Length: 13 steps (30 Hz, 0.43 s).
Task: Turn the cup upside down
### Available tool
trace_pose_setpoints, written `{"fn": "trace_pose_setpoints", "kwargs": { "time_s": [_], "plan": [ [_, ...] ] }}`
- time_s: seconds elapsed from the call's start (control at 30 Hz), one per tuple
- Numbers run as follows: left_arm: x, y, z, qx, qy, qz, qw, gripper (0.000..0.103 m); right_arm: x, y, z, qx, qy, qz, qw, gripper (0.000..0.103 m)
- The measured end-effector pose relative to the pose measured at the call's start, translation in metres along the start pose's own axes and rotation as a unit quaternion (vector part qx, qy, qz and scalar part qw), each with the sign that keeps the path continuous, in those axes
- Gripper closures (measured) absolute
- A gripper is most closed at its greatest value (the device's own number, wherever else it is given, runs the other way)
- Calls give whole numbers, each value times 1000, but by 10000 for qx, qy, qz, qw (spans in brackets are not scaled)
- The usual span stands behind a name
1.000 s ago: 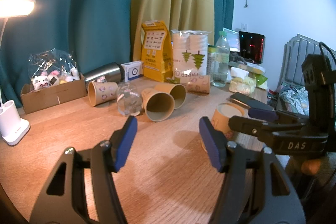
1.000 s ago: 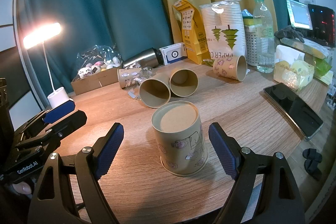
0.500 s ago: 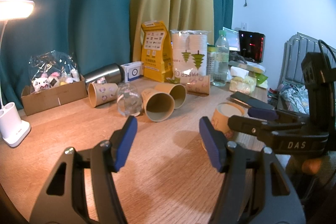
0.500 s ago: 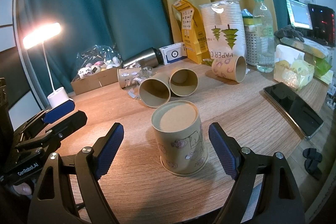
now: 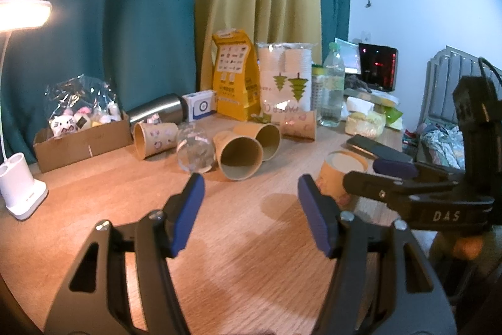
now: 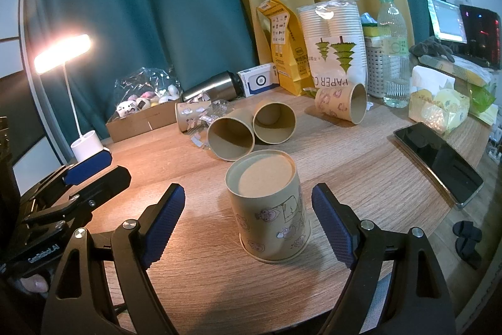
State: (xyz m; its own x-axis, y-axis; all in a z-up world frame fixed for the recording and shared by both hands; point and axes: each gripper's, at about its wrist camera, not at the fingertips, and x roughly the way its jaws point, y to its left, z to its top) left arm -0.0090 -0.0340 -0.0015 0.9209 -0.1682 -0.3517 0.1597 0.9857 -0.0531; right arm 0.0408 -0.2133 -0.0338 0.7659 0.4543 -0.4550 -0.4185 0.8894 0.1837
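The paper cup point(image 6: 269, 206) stands mouth-down on the desk point(image 6: 360, 159), base up, so the flip looks done. It sits between the spread fingers of the right hand-held gripper point(image 6: 248, 225), which are wide open and clear of its sides, holding nothing. The left hand-held gripper point(image 5: 251, 209) hovers to the left of the cup, open as well and empty. Beyond the cup four more cups lie on their sides; the nearest point(image 6: 230, 138) faces it with its mouth. Whether those also need turning I cannot tell; for this cup only pulling away seems left
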Motion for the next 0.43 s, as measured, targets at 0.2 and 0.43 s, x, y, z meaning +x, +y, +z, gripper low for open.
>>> {"fn": "trace_pose_setpoints", "kwargs": {
  "time_s": [0.2, 0.43],
  "plan": [
    [-1, 1, -1, 30, -56, 103, 9999, 6, 0, 0, 0, 4, -1, -1, 10000, 18],
    [-3, 2, -1, 36, -116, 66, 9999, 6, 0, -1, -1, 21, -24, 1, 10000, 18]
  ]
}}
